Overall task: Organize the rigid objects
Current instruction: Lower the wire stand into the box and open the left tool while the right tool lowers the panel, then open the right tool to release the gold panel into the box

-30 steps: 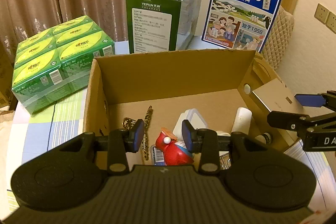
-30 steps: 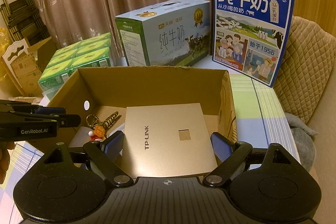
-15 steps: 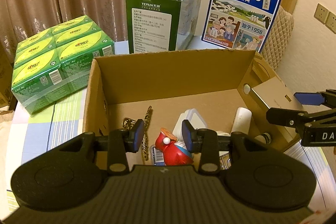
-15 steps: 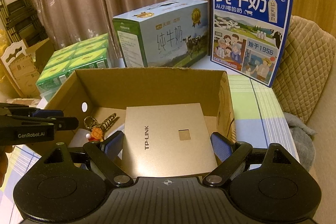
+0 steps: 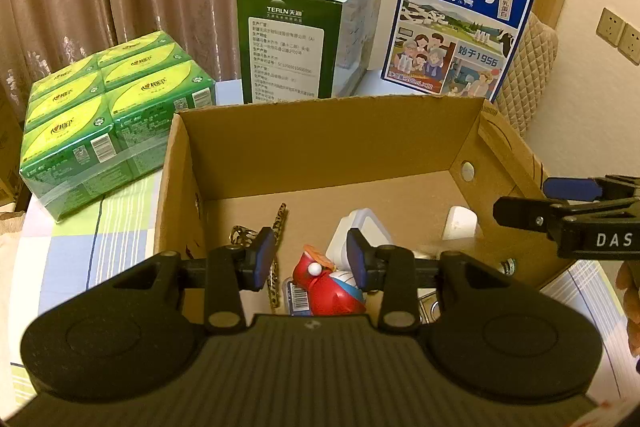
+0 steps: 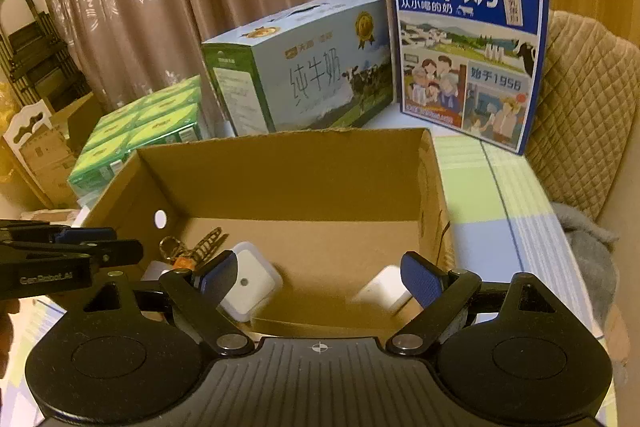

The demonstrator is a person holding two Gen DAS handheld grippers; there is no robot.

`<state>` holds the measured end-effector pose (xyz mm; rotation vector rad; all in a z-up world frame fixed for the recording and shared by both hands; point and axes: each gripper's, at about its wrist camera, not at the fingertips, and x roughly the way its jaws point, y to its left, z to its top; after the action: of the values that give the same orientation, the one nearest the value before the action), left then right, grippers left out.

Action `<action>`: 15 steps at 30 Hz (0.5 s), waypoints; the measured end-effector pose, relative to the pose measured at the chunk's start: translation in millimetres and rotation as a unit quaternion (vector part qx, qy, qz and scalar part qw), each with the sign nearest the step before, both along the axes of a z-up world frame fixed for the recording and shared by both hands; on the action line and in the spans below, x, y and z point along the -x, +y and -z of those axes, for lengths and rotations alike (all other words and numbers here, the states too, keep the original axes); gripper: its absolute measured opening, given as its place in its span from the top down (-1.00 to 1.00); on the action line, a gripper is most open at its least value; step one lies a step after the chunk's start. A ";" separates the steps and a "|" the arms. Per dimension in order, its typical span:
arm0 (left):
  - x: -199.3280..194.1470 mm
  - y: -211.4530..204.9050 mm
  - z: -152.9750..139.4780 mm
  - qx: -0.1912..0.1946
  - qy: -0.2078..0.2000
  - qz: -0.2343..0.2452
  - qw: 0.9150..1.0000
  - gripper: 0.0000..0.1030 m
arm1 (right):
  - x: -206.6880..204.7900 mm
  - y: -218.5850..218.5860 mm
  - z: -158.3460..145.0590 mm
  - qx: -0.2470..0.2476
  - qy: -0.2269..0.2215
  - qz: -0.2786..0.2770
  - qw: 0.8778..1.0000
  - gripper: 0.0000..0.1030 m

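Cardboard box [image 5: 328,143] holding keys [image 5: 276,227], red toy [image 5: 328,283], white adapters [image 6: 250,281], TERUN-labelled milk carton [image 5: 288,43] behind, both grippers [image 5: 311,259] [image 6: 320,277] spread, empty.

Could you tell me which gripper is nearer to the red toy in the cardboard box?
Left. The left gripper hangs right over the red toy, fingers open to either side of it. The right gripper sits off to the right side of the cardboard box, also open.
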<state>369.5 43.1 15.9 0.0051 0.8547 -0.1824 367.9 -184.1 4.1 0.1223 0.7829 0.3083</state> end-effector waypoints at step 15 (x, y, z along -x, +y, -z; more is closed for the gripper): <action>10.6 -4.4 -6.5 -0.016 -0.018 -0.002 1.000 -0.19 | 10.1 0.0 -0.2 0.011 0.005 0.003 1.000 -0.67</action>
<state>358.9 38.7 22.5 0.0370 0.8226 -0.1649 357.8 -184.1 4.2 0.1066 0.7960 0.2930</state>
